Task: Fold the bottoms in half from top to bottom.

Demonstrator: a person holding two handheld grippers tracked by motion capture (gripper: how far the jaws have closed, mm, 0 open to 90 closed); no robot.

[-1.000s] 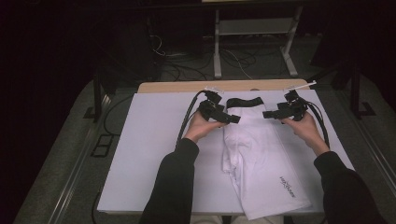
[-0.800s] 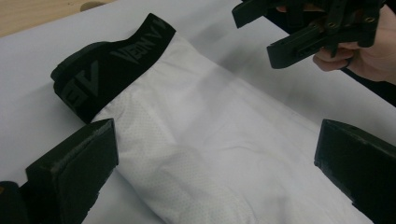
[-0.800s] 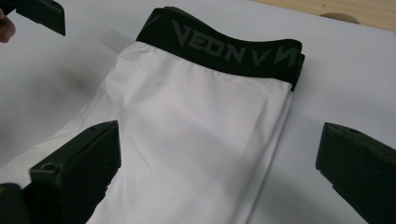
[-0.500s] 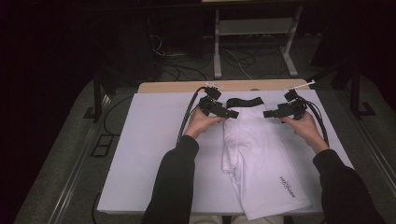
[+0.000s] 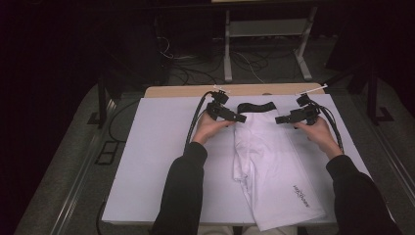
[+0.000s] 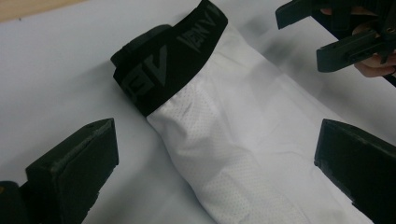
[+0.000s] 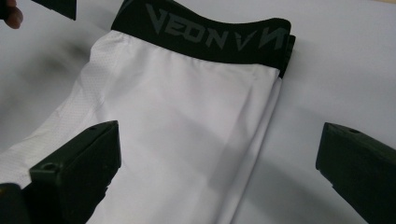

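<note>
White shorts (image 5: 274, 166) with a black waistband (image 5: 255, 106) lie folded lengthwise on the white table cover, waistband at the far end. My left gripper (image 5: 240, 118) hovers open at the waistband's left corner; its own view has the shorts (image 6: 243, 154) and waistband (image 6: 168, 60) between wide-apart jaws. My right gripper (image 5: 280, 119) is open just right of the waistband, pointing left. In the right gripper view the waistband (image 7: 205, 37) reads a grey logo and the white fabric (image 7: 177, 140) lies between the jaws. Neither gripper holds anything.
The white cover (image 5: 147, 166) spans a wooden table (image 5: 235, 90). Black cables (image 5: 193, 122) trail from the left gripper and more (image 5: 335, 127) from the right. Beyond the table stand a white frame (image 5: 264, 34) and floor cables. The right gripper (image 6: 345, 32) appears at the left gripper view's top right.
Both grippers have moved slightly toward the far end of the shorts, closer to the waistband. The shorts have not moved.
</note>
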